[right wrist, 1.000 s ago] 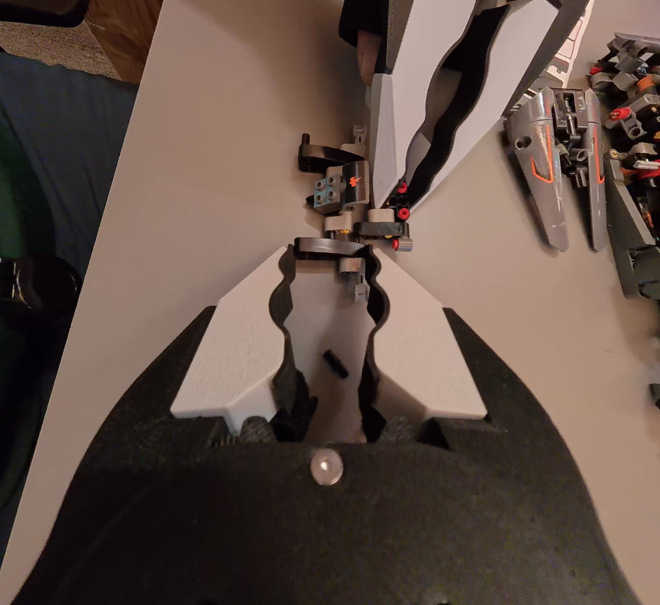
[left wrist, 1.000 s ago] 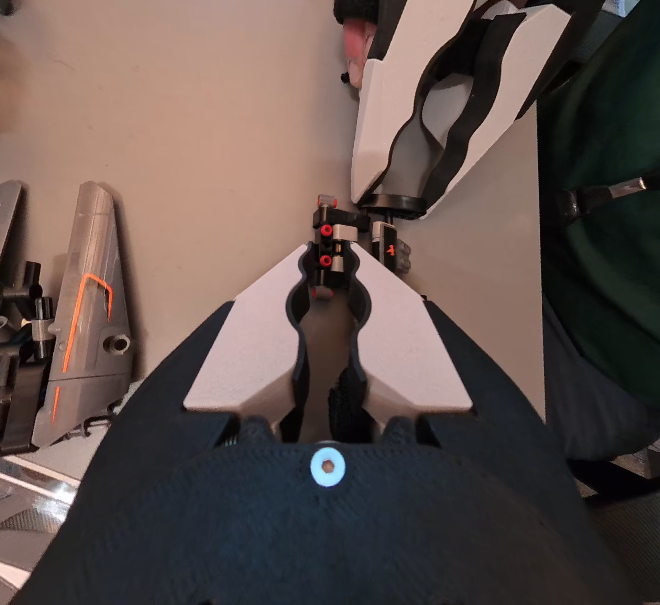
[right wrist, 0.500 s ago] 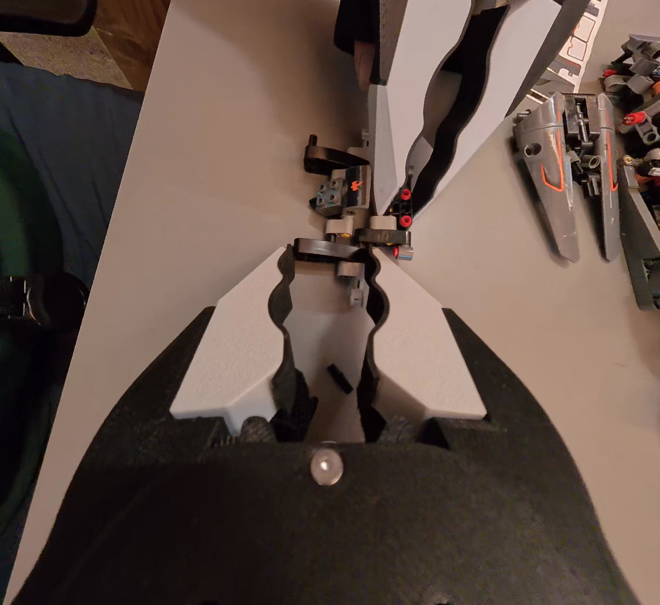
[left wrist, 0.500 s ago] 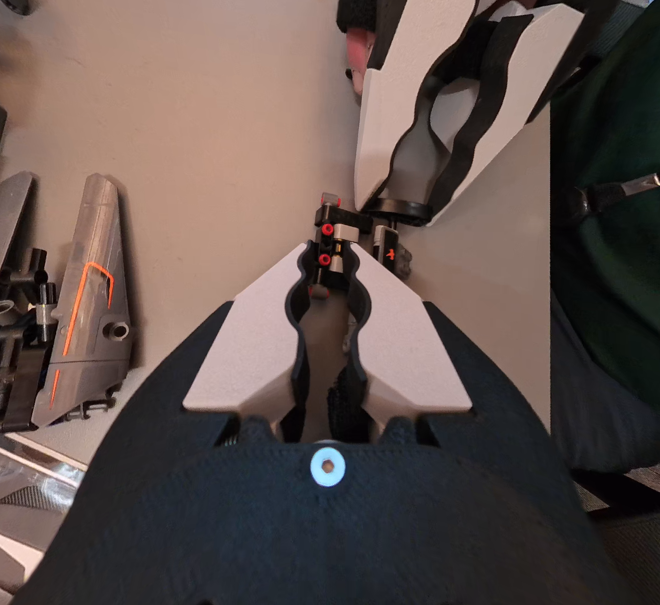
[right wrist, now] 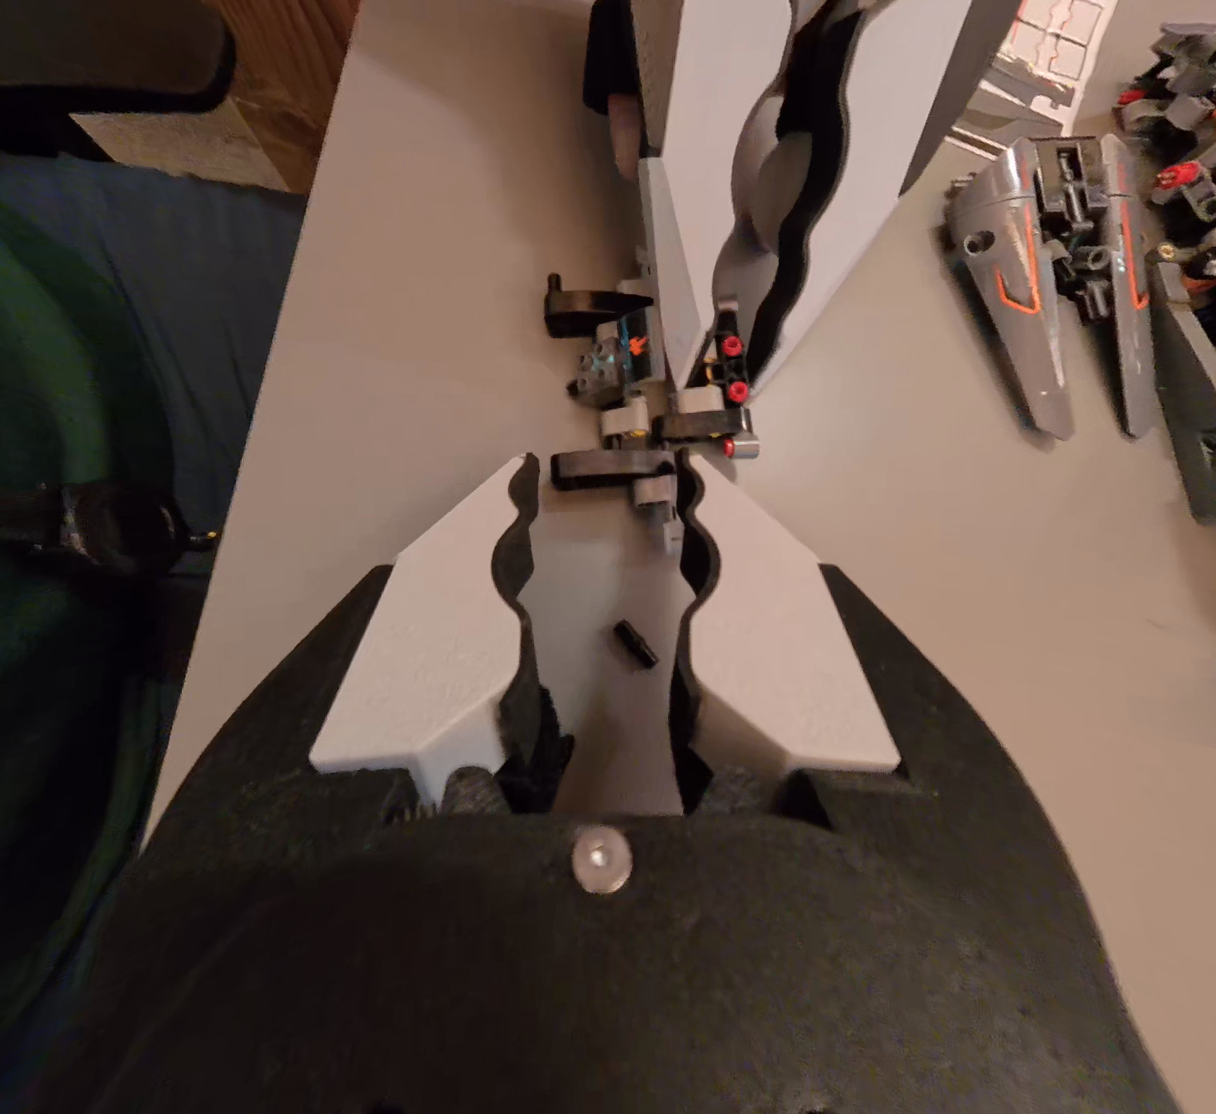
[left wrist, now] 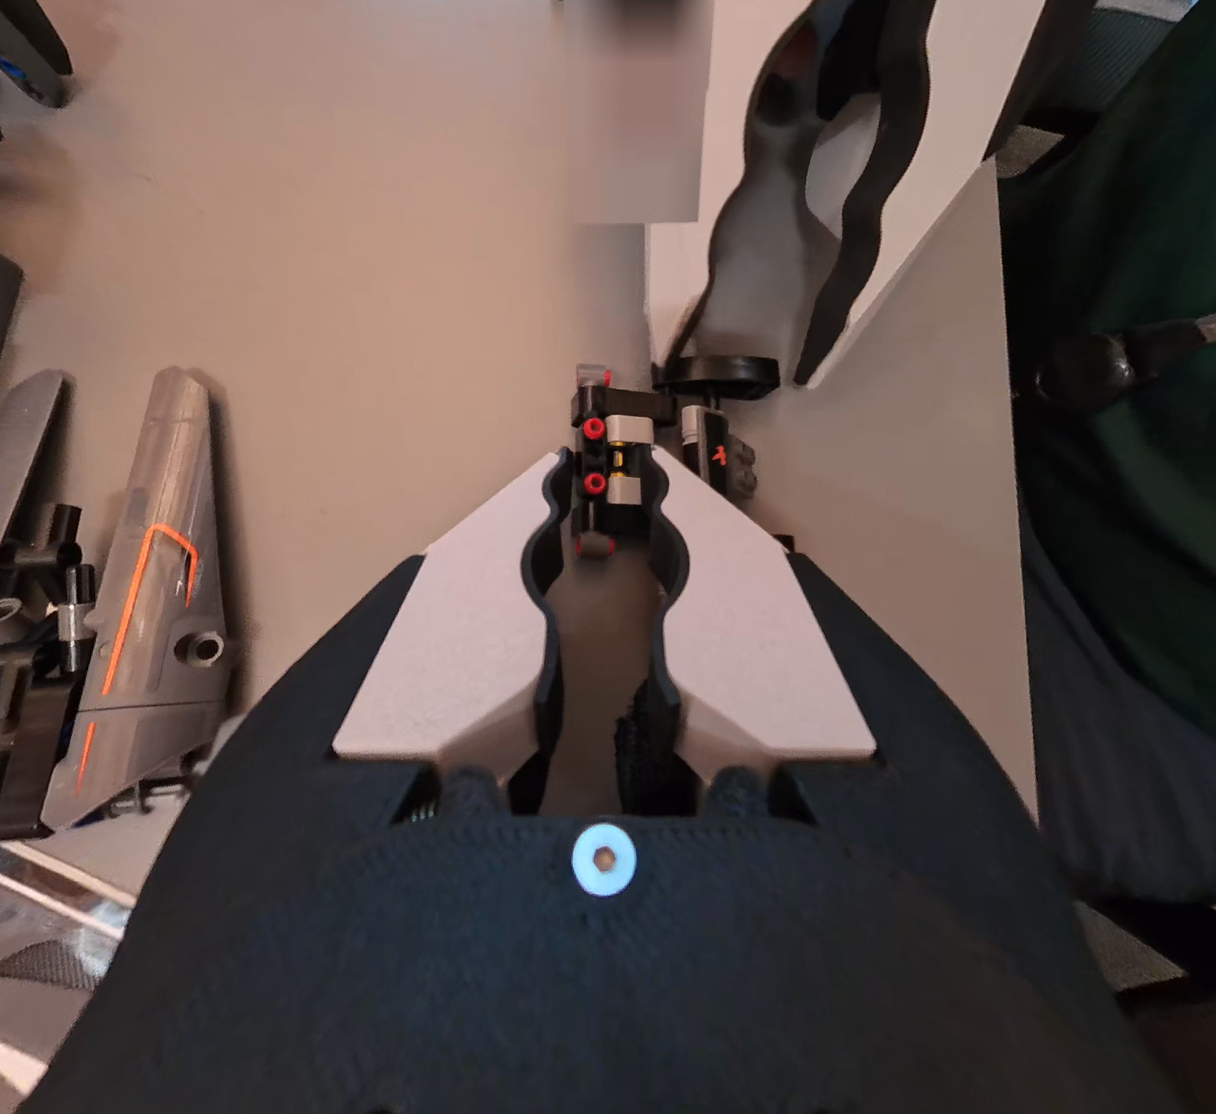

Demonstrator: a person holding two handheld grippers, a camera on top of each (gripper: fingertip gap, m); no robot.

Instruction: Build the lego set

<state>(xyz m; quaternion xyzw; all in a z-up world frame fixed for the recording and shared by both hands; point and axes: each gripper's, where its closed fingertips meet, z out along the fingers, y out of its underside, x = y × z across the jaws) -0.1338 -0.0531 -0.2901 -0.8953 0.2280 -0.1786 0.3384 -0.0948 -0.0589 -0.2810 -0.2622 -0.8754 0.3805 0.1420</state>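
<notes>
A small lego assembly (left wrist: 628, 426) of black beams, red pins and grey connectors lies low over the table near its edge. My left gripper (left wrist: 608, 464) is shut on its black beam with red pins (right wrist: 727, 362). My right gripper (right wrist: 605, 465) faces it from the other side, its fingers closed on the ends of a black curved piece (right wrist: 592, 469) of the same assembly (right wrist: 622, 421). That piece shows in the left wrist view (left wrist: 720, 370) between the right gripper's tips (left wrist: 730, 368). A black block with an orange mark (right wrist: 635, 352) hangs off the side.
A loose black pin (right wrist: 635, 653) lies on the table between my right gripper's fingers. Grey wing panels with orange lines (left wrist: 151, 589) (right wrist: 1007, 293) and more built parts lie to one side, near an instruction sheet (right wrist: 1053, 29). The table edge (right wrist: 316, 227), a chair armrest (right wrist: 131, 49) and a person in green (left wrist: 1118, 358) are close. The gap from one gripper's tips to the other's is roughly 4 centimeters.
Almost nothing. Both grippers keep their hold on the assembly in the same spot; the views shift only slightly.
</notes>
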